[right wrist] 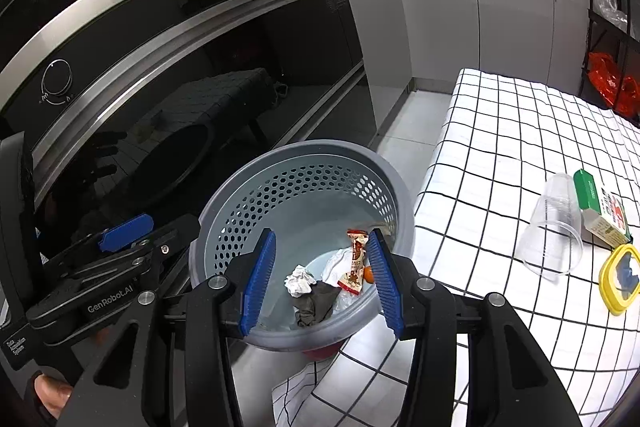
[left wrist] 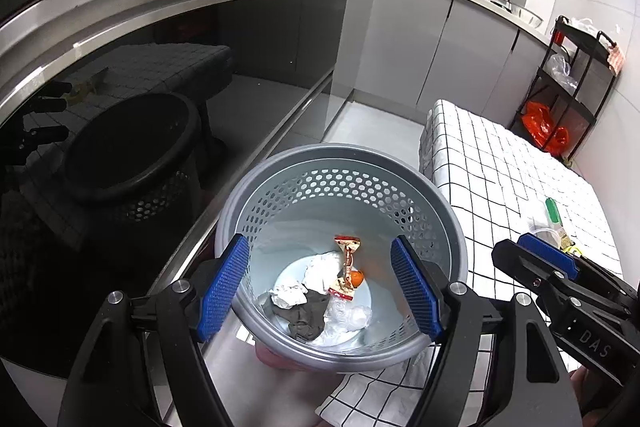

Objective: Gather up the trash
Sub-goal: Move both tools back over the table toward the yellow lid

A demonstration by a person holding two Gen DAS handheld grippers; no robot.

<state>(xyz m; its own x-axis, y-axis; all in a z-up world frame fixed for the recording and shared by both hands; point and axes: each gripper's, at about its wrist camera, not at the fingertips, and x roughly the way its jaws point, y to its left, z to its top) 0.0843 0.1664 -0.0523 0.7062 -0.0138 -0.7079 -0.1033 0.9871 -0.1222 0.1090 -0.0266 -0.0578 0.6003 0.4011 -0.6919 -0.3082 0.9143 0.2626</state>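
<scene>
A grey perforated trash bin [left wrist: 280, 163] [right wrist: 256, 167] stands on the floor between the oven and the table. Inside lie a red snack wrapper [left wrist: 347, 259] [right wrist: 356, 263], crumpled white paper [left wrist: 286, 293] [right wrist: 299, 279], a dark rag [left wrist: 306, 315] [right wrist: 314, 303], clear plastic [left wrist: 352, 317] and something orange [left wrist: 357, 278] [right wrist: 368, 274]. My left gripper [left wrist: 320, 291] is open and empty above the bin. My right gripper [right wrist: 320, 281] is open and empty above the bin; it also shows in the left wrist view [left wrist: 548, 259]. On the table lie a clear plastic cup [right wrist: 554, 227], a green-and-white carton [right wrist: 600, 207] and a yellow-rimmed lid [right wrist: 622, 277].
A dark glass oven front [right wrist: 180, 99] rises to the left, close to the bin. The table with a checked white cloth [right wrist: 500, 147] stands to the right. Grey cabinets [right wrist: 472, 15] and a black shelf rack [left wrist: 576, 79] with an orange bag [left wrist: 542, 127] stand at the back.
</scene>
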